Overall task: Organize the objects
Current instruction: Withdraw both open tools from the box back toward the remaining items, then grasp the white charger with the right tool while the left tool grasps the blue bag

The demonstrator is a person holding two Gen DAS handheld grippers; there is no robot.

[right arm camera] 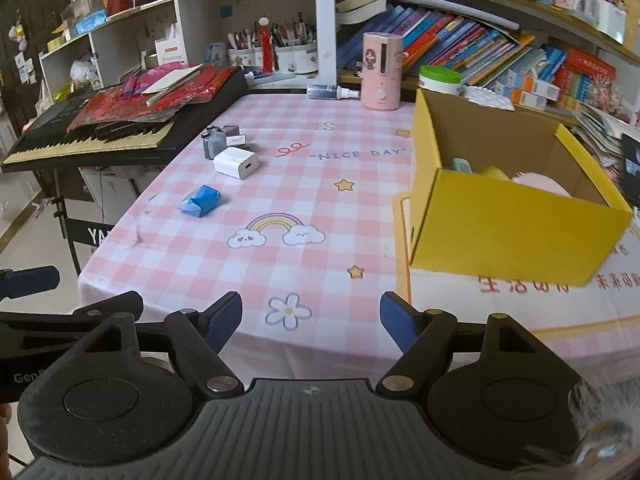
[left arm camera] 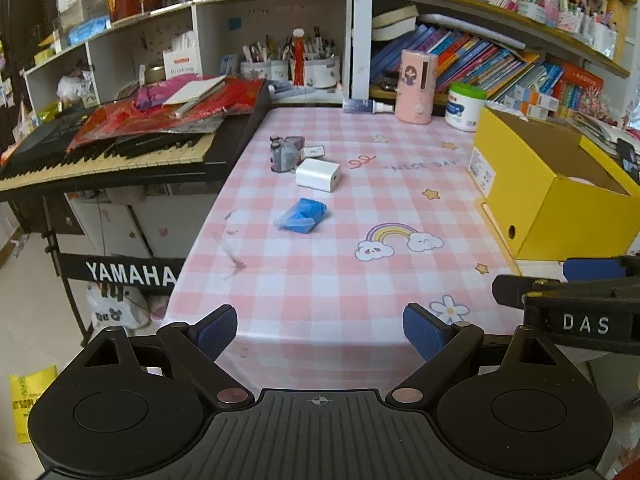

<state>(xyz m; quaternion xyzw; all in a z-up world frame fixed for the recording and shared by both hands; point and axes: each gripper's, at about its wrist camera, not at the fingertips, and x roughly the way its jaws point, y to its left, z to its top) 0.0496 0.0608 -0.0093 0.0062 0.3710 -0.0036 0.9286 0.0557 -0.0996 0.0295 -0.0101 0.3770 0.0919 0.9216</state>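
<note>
Left wrist view. Left gripper (left arm camera: 319,332) hangs over the near edge of the desk (left arm camera: 360,280), jaws spread wide, nothing between them. Three loose items lie well ahead on the checked cloth: blue packet (left arm camera: 301,216) nearest, white charger cube (left arm camera: 318,175) behind it, grey toy vehicle (left arm camera: 285,154) farthest, with a small white tag beside it. Yellow box (left arm camera: 552,200) sits at the right edge; something pale shows inside, not identifiable from here. Readable: "YAMAHA" on the keyboard stand (left arm camera: 132,274), "NICE DAY" printed on the cloth, "DAS" on the other tool's arm at right.

Right wrist view. Right gripper (right arm camera: 311,322) also over the near desk edge, jaws apart and empty. Yellow box (right arm camera: 516,208) is near on the right and already holds a few things: a pale green piece, a yellow one, a pink rounded one. Blue packet (right arm camera: 201,201), charger cube (right arm camera: 236,163) and toy vehicle (right arm camera: 214,142) are not yet in it. Red characters on the sheet under the box are too blurred to read.

Judgement: sorting is partly done; three items left, none yet grasped.
</note>
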